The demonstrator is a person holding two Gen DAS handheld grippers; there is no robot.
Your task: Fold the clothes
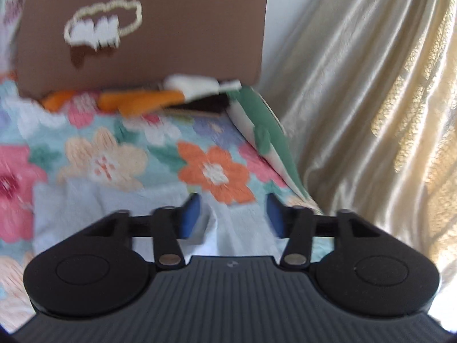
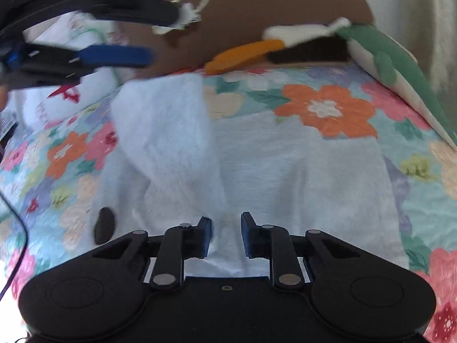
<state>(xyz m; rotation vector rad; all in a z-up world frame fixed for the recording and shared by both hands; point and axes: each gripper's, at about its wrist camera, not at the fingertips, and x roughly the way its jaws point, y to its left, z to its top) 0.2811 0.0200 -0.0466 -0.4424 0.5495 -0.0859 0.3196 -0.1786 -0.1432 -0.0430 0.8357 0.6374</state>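
Note:
A pale blue garment (image 2: 257,165) lies spread on a floral bedspread (image 2: 328,108), with one part folded up and over at its left (image 2: 162,120). My right gripper (image 2: 227,234) is open just above the garment's near edge, with a ridge of cloth between its jaws. My left gripper (image 1: 232,214) is open over the same pale blue garment (image 1: 114,214), nothing held. The left gripper also shows in the right wrist view (image 2: 120,57), at the upper left above the bed.
A brown headboard (image 1: 171,28) with a cloud motif stands at the far end. Orange, white, dark and green cushions or clothes (image 1: 200,97) lie against it. A cream curtain (image 1: 371,114) hangs at the right. A small dark object (image 2: 104,224) lies on the bedspread.

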